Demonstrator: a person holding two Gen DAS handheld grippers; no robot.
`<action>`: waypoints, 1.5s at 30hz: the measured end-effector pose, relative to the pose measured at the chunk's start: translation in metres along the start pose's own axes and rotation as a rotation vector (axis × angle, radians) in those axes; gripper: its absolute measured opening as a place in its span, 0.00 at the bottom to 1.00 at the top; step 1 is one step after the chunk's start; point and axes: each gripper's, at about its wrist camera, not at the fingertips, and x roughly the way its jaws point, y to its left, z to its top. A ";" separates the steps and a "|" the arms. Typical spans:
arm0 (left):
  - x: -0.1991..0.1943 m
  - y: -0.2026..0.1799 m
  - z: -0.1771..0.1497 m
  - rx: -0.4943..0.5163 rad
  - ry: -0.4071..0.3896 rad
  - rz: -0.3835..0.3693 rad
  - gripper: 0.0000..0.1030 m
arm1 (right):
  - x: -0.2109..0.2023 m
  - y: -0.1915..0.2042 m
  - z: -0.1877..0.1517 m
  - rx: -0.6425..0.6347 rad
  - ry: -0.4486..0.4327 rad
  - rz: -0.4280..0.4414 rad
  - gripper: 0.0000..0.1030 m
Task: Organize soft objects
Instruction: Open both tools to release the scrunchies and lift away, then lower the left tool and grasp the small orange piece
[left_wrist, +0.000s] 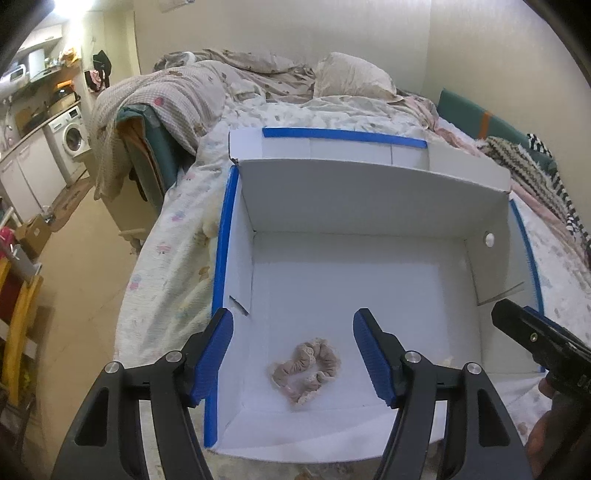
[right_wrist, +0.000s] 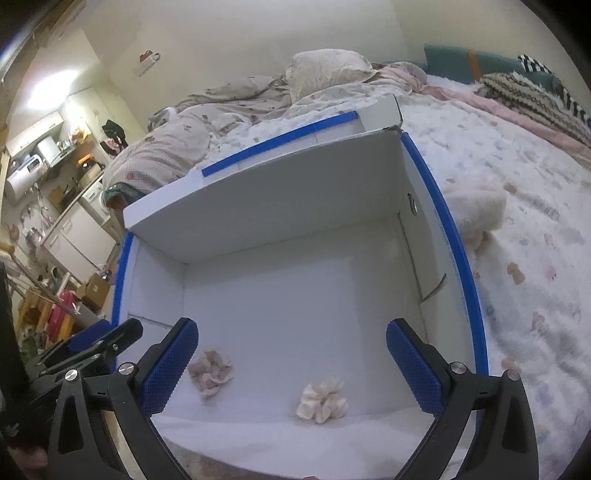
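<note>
A white cardboard box (left_wrist: 369, 192) with blue tape on its rims lies on the bed; it also shows in the right wrist view (right_wrist: 280, 199). A beige-pink scrunchie (left_wrist: 306, 369) lies on its floor near the front, also seen in the right wrist view (right_wrist: 210, 373). A cream scrunchie (right_wrist: 323, 400) lies to its right. My left gripper (left_wrist: 293, 349) is open and empty above the pink scrunchie. My right gripper (right_wrist: 291, 363) is open and empty above the box front, and shows in the left wrist view (left_wrist: 532, 339). The left gripper shows at the edge of the right wrist view (right_wrist: 110, 343).
A fluffy cream soft object (right_wrist: 476, 206) lies on the bed just right of the box. Rumpled duvet and pillow (left_wrist: 347, 77) sit behind the box. Striped knit fabric (right_wrist: 524, 92) lies at the far right. Kitchen units and a washing machine (left_wrist: 75, 138) stand left.
</note>
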 end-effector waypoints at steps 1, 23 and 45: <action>-0.003 0.001 0.000 0.000 -0.006 0.006 0.63 | -0.002 0.000 0.000 0.002 0.003 0.003 1.00; -0.071 0.028 -0.056 0.017 -0.009 0.064 0.70 | -0.052 0.008 -0.042 -0.037 0.018 0.018 1.00; -0.033 0.047 -0.115 -0.020 0.296 0.018 0.70 | -0.047 0.002 -0.089 -0.072 0.167 -0.028 1.00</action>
